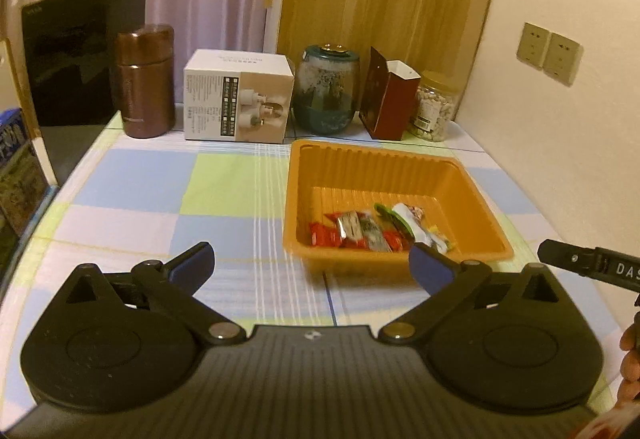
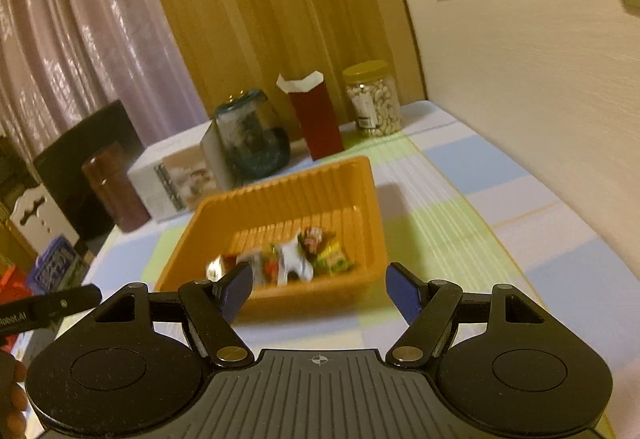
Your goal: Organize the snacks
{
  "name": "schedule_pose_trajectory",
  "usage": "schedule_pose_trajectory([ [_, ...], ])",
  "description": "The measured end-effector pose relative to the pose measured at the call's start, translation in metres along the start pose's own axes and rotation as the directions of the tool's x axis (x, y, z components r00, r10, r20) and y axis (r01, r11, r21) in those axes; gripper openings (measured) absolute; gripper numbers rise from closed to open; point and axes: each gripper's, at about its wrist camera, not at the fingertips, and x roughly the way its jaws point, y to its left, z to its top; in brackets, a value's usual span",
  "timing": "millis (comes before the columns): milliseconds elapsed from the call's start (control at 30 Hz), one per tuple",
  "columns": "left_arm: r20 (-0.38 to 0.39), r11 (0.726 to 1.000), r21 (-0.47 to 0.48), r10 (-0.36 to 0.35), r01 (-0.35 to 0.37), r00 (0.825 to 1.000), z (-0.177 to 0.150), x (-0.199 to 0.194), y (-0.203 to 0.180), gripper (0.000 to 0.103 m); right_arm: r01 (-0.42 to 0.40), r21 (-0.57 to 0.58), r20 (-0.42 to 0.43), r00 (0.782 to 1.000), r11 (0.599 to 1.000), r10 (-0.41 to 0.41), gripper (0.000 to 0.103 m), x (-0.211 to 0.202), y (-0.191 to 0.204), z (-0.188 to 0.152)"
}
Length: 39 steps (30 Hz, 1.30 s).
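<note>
An orange plastic tray [image 1: 360, 167] sits on the checked tablecloth and holds several small wrapped snacks [image 1: 376, 229] at its near end. It also shows in the right wrist view [image 2: 288, 195] with the snacks [image 2: 296, 257] blurred. My left gripper [image 1: 312, 263] is open and empty, just before the tray's near left edge. My right gripper [image 2: 320, 289] is open and empty, just before the tray's near rim. Part of the right gripper [image 1: 588, 261] shows at the right edge of the left wrist view.
Along the table's back stand a brown flask [image 1: 144, 83], a white box [image 1: 236, 99], a teal glass jar [image 1: 326, 91], a dark red carton [image 1: 386, 99] and a jar of nuts [image 1: 434, 107]. A wall [image 1: 560, 119] bounds the right side.
</note>
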Motion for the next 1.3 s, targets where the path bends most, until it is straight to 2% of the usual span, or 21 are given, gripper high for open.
schedule_pose_trajectory([
  [67, -0.007, 1.0, 0.006, 0.0, 0.0, 1.0, -0.009, -0.018, -0.004, 0.103, 0.011, -0.012, -0.016, 1.0, 1.0, -0.011, 0.073, -0.016, 0.004, -0.009],
  [400, -0.067, 0.996, -0.084, 0.012, -0.017, 0.998, -0.049, -0.1, -0.014, 0.103, 0.006, -0.076, -0.089, 0.996, 0.997, -0.013, 0.074, -0.091, 0.032, -0.046],
  [600, -0.084, 0.996, -0.042, 0.075, -0.079, 0.994, -0.065, -0.137, -0.026, 0.103, 0.016, -0.129, -0.115, 0.993, 0.991, -0.031, 0.075, -0.13, 0.05, -0.061],
  [900, -0.105, 0.996, 0.015, 0.093, -0.092, 0.99, -0.085, -0.174, -0.041, 0.103, 0.022, -0.166, -0.143, 0.989, 0.986, -0.046, 0.076, -0.176, 0.061, -0.084],
  [1300, -0.105, 0.997, 0.014, 0.077, -0.076, 0.991, -0.101, -0.208, -0.051, 0.103, 0.027, -0.171, -0.141, 0.989, 0.985, -0.052, 0.076, -0.21, 0.063, -0.094],
])
